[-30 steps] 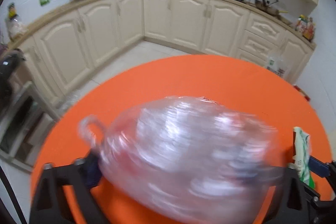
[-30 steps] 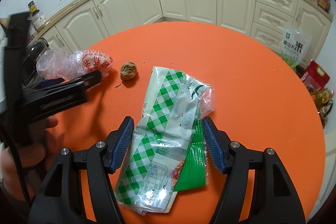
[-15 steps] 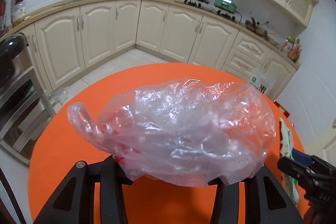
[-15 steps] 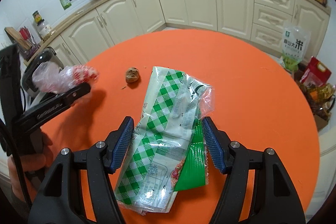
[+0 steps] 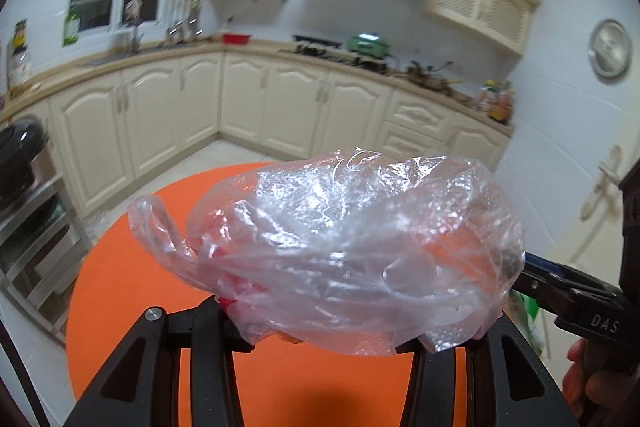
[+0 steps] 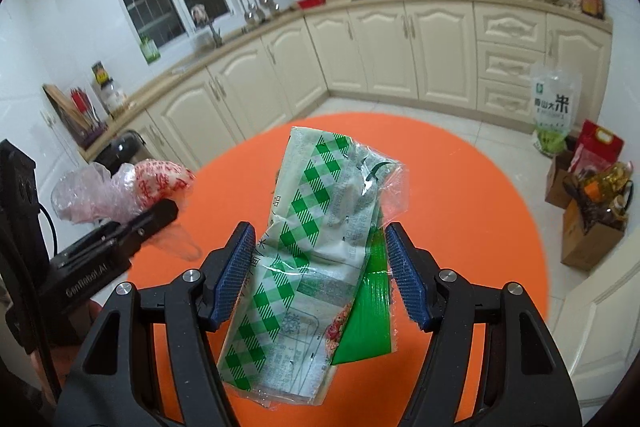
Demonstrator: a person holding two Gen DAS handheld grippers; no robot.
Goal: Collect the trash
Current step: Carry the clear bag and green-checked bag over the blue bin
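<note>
Two hand-held grippers are raised above a round orange tabletop (image 6: 472, 195) in a kitchen with cream cabinets (image 6: 436, 55), each carrying a piece of trash. The left hand-held gripper (image 5: 324, 331) has its black fingers pinched partway in on a crumpled clear plastic bag with red print (image 5: 352, 251); the bag bulges up and forward over the fingers and hides their tips, with one twisted loop handle sticking out to the left. From the right wrist view the same bag (image 6: 124, 187) sits lifted off the tabletop at the far left, above the left tool's dark body.

The right hand-held gripper (image 6: 320, 271) has its blue ribbed pads (image 6: 234, 271) set at a middling width on either side of a flat green-and-white checked plastic wrapper (image 6: 316, 227). The left pad touches the wrapper's edge; whether the right pad presses it I cannot tell, though the wrapper stands up off the tabletop between them. A plain green packet (image 6: 370, 315) lies tucked behind the wrapper's lower right side.

On the floor to the right stand a clear rice bag with green print (image 6: 554, 107) and an open cardboard box (image 6: 592, 235) holding bottles.
</note>
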